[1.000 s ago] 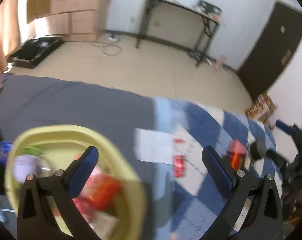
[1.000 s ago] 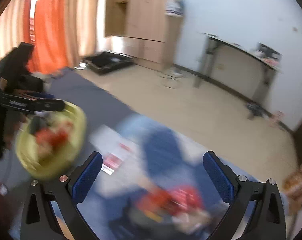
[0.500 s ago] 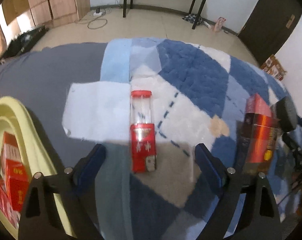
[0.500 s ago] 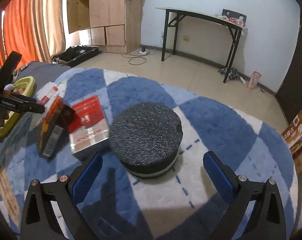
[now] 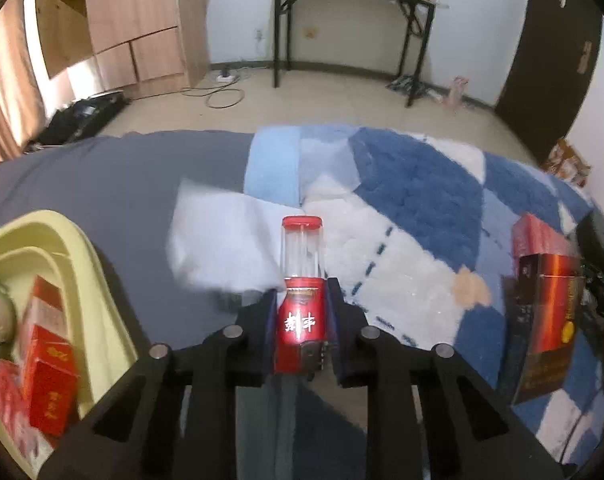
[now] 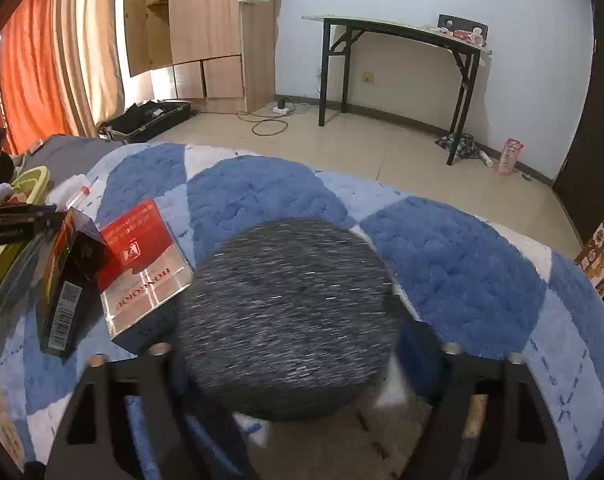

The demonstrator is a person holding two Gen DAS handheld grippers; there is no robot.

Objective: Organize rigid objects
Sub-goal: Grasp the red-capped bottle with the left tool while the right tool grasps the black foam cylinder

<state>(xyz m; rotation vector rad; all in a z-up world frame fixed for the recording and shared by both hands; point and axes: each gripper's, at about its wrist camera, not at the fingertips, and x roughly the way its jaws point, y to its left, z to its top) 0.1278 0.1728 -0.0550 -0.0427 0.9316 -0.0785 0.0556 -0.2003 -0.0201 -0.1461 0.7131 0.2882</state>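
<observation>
My left gripper is shut on a slim container with a red base, a clear upper part and a red cap, which points away from me over the rug. In the right wrist view a round dark grey speckled box sits between the jaws of my right gripper. Those jaws are closing, and the blue pad is against its right side. The left pad is hidden behind the box. A yellow basin at the left holds red boxes.
A black-and-orange box leans on a flat red box just left of the round box. White paper lies where the grey sheet meets the blue-and-white rug. Beyond are bare floor, a black table and a wooden cupboard.
Both grippers came down and closed in. The left went from open over the basin to shut on the red container. The right narrowed from wide open around the round grey box.
</observation>
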